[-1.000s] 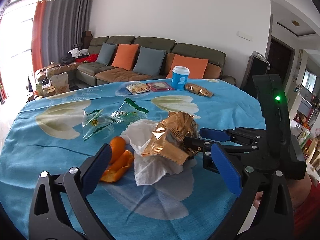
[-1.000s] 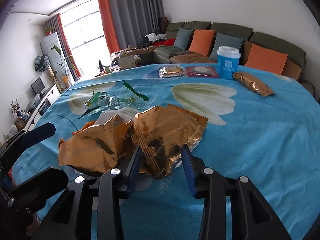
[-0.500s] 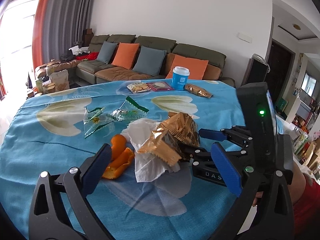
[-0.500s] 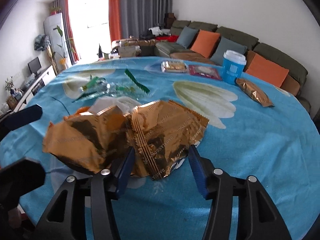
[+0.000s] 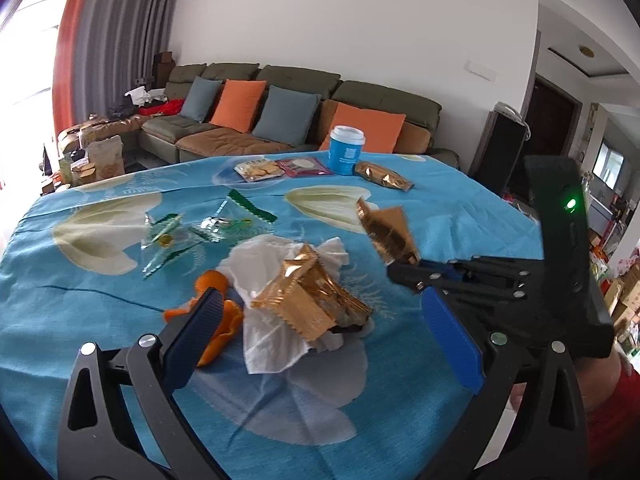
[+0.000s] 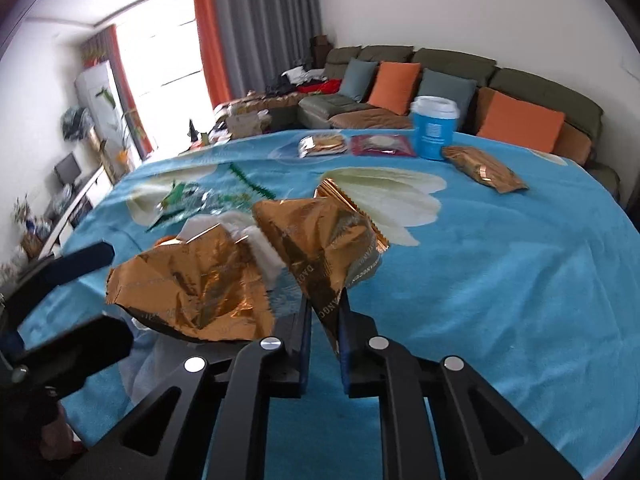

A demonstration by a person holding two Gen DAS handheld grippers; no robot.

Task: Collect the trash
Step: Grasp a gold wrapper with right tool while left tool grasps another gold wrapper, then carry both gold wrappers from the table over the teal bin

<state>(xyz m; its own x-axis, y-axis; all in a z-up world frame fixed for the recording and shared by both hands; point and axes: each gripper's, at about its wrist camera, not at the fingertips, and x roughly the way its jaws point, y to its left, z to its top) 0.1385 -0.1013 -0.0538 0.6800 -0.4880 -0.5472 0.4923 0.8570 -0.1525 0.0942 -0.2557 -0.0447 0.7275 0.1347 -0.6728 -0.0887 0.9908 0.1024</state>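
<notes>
My right gripper (image 6: 324, 320) is closing its jaws on the lower corner of a crumpled gold wrapper (image 6: 320, 236), and the pads pinch it. In the left wrist view that wrapper (image 5: 384, 232) hangs just above the blue flowered tablecloth (image 5: 100, 300), clear of the pile, with the right gripper (image 5: 400, 270) under it. A second gold wrapper (image 5: 312, 304) lies on a white tissue (image 5: 272, 344) beside orange peel (image 5: 216, 284). My left gripper (image 5: 320, 300) is open in front of this pile, holding nothing. Clear green-edged wrappers (image 5: 168, 236) lie further back on the left.
At the far side of the table stand a blue cup (image 5: 346, 150), a sealed gold snack pack (image 5: 384, 178), a cracker packet (image 5: 258, 168) and a red packet (image 5: 306, 166). A sofa with cushions is behind the table. The table's edge drops off at the right.
The right gripper's jaws went from open around the gold wrapper to pinched on it, and pulled it up and to the right, off the pile. The left gripper stayed put.
</notes>
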